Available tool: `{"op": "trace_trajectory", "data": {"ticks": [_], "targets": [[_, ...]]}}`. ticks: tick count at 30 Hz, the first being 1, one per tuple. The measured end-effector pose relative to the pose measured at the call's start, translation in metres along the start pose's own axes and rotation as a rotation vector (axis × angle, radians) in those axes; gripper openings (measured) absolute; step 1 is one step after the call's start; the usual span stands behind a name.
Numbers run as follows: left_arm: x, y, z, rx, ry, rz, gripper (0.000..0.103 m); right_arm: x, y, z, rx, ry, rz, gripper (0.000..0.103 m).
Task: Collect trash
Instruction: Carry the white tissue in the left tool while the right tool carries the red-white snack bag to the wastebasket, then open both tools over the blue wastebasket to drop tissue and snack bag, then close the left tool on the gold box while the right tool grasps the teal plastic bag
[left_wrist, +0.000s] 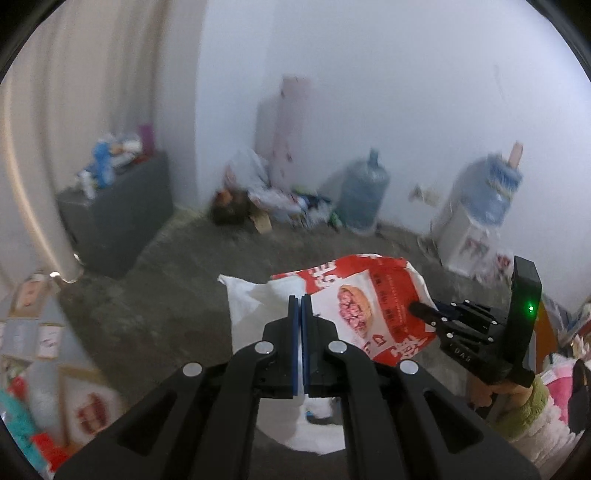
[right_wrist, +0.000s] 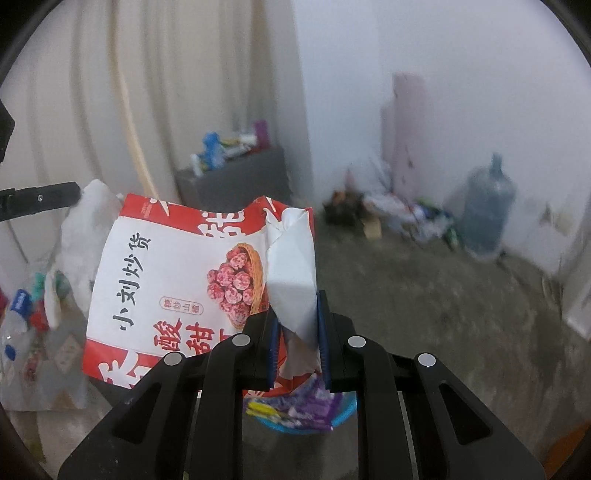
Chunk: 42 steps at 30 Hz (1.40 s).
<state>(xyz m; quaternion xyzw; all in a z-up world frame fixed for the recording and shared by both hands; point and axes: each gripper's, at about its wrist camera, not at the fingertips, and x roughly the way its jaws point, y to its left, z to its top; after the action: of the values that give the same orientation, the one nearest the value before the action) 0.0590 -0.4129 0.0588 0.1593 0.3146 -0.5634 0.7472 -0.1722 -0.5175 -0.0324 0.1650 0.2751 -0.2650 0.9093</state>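
Note:
A red-and-white snack bag (right_wrist: 177, 266) with a picture of red fruit hangs in the air, and my right gripper (right_wrist: 295, 308) is shut on its folded white edge. In the left wrist view the same snack bag (left_wrist: 369, 302) shows ahead, with the right gripper (left_wrist: 419, 308) nipping its right side. My left gripper (left_wrist: 301, 301) has its blue pads pressed together on a white plastic bag (left_wrist: 251, 299) that hangs behind and below it. From the right wrist view, the left gripper (right_wrist: 70, 194) reaches in at the left, holding the white plastic bag (right_wrist: 85, 236). A blue bin (right_wrist: 295, 421) with purple wrappers sits under the snack bag.
A grey cabinet (left_wrist: 118, 218) with bottles on top stands by the curtain. Litter (left_wrist: 280, 206) is piled in the corner beside a big water jug (left_wrist: 364, 192). A water dispenser (left_wrist: 476, 225) stands to the right. A hand in a green cuff (left_wrist: 517, 402) holds the right gripper.

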Motion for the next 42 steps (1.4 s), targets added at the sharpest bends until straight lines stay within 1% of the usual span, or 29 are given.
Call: {"op": "trace_trajectory", "data": {"ticks": [2, 3, 6, 8, 9, 10, 11, 12, 13, 14, 15, 17, 20, 23, 25, 27, 31, 34, 36, 38, 39, 42], "targets": [[0.038, -0.004, 0.001, 0.007, 0.056, -0.009, 0.001, 0.018, -0.009, -0.009, 0.026, 0.045, -0.011, 0.016], [0.064, -0.006, 0.001, 0.007, 0.095, -0.015, 0.001, 0.026, -0.015, -0.013, 0.039, 0.063, -0.014, 0.016], [0.114, -0.013, -0.002, 0.012, 0.168, -0.01, 0.001, 0.06, -0.028, -0.026, 0.096, 0.135, -0.026, 0.016], [0.145, -0.012, -0.007, 0.005, 0.217, -0.01, 0.001, 0.082, -0.036, -0.036, 0.148, 0.185, -0.019, 0.018], [0.164, -0.01, -0.009, 0.001, 0.249, 0.0, 0.003, 0.098, -0.041, -0.042, 0.182, 0.226, -0.005, 0.019], [0.184, -0.009, -0.013, -0.002, 0.29, 0.005, 0.011, 0.107, -0.044, -0.047, 0.213, 0.252, -0.003, 0.022], [0.206, -0.008, -0.019, -0.004, 0.349, 0.015, 0.018, 0.119, -0.048, -0.053, 0.249, 0.28, -0.001, 0.027], [0.218, -0.005, -0.025, -0.005, 0.383, 0.027, 0.035, 0.138, -0.054, -0.063, 0.3, 0.334, 0.01, 0.04], [0.231, -0.002, -0.031, -0.003, 0.424, 0.044, 0.039, 0.144, -0.054, -0.069, 0.33, 0.367, 0.005, 0.044], [0.241, -0.002, -0.037, 0.003, 0.456, 0.057, 0.039, 0.152, -0.056, -0.074, 0.355, 0.392, -0.009, 0.044], [0.244, -0.003, -0.04, 0.008, 0.464, 0.058, 0.039, 0.152, -0.055, -0.076, 0.368, 0.398, -0.017, 0.044], [0.239, -0.001, -0.042, 0.009, 0.447, 0.041, 0.039, 0.146, -0.051, -0.076, 0.395, 0.384, -0.005, 0.044], [0.22, -0.001, -0.038, 0.002, 0.403, 0.023, 0.041, 0.131, -0.043, -0.072, 0.389, 0.354, -0.001, 0.048], [0.197, 0.001, -0.036, 0.004, 0.354, 0.036, 0.042, 0.119, -0.038, -0.069, 0.378, 0.331, 0.001, 0.048], [0.179, 0.003, -0.029, 0.0, 0.316, 0.055, 0.042, 0.111, -0.037, -0.066, 0.37, 0.307, -0.002, 0.049], [0.16, 0.003, -0.024, -0.016, 0.289, 0.065, 0.043, 0.106, -0.034, -0.062, 0.356, 0.281, 0.0, 0.053], [0.12, 0.004, -0.023, -0.029, 0.232, 0.079, 0.043, 0.083, -0.023, -0.055, 0.301, 0.238, 0.003, 0.058], [0.086, 0.008, -0.024, -0.035, 0.186, 0.106, 0.049, 0.07, -0.016, -0.05, 0.262, 0.217, 0.013, 0.06], [0.059, 0.016, -0.028, -0.057, 0.15, 0.125, 0.049, 0.061, -0.011, -0.046, 0.242, 0.2, 0.017, 0.061], [0.04, 0.024, -0.031, -0.07, 0.127, 0.137, 0.05, 0.052, -0.006, -0.041, 0.23, 0.178, 0.025, 0.061], [0.024, 0.031, -0.035, -0.081, 0.109, 0.162, 0.05, 0.047, -0.002, -0.038, 0.224, 0.166, 0.033, 0.061], [-0.009, 0.048, -0.045, -0.112, 0.077, 0.201, 0.05, 0.042, 0.01, -0.033, 0.201, 0.15, 0.051, 0.061]]}}
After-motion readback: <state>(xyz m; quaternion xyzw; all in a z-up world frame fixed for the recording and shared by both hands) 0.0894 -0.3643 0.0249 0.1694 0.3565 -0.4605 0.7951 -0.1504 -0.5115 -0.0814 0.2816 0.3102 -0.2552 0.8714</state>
